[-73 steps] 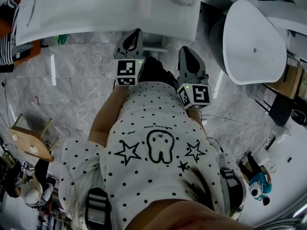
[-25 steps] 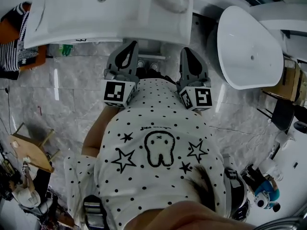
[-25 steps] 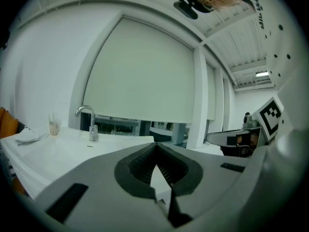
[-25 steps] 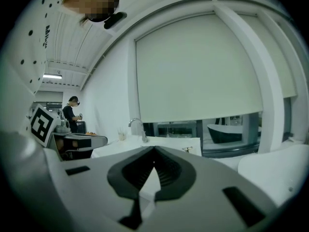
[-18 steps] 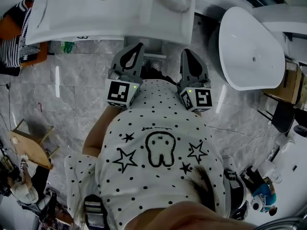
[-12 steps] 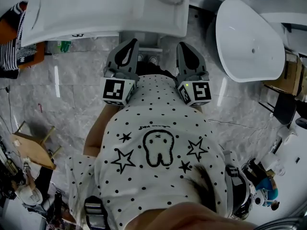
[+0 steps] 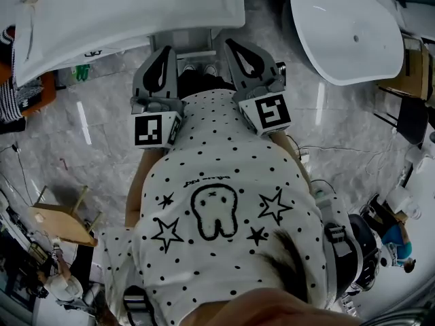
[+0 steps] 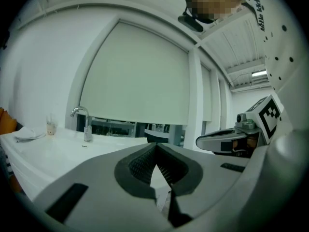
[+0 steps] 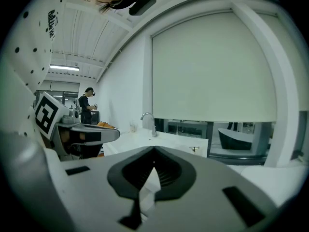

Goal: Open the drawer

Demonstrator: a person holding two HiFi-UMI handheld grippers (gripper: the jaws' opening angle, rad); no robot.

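No drawer front shows plainly in any view; the space under the white sink counter [image 7: 129, 12] is hidden by its edge. I hold both grippers side by side in front of the polka-dot shirt, pointing at the counter edge. My left gripper [image 7: 162, 50] is shut, its tips touching and nothing between them, as the left gripper view confirms [image 8: 155, 146]. My right gripper [image 7: 235, 45] is also shut and empty [image 9: 154, 150]. Each shows in the other's view: the right gripper [image 8: 231, 139] and the left gripper [image 9: 88, 134].
A chrome faucet [image 8: 86, 125] stands on the counter, also seen from the right gripper view [image 9: 149, 120]. A white freestanding tub [image 7: 346, 29] stands at the right. A wooden stool [image 7: 62, 224] sits at the left on the marble floor [image 7: 95, 148]. A person [image 9: 87, 105] stands far off.
The right gripper has rolled and shifted slightly left toward the left one. The head view has swung, so the counter sits further left. Both grippers stay shut.
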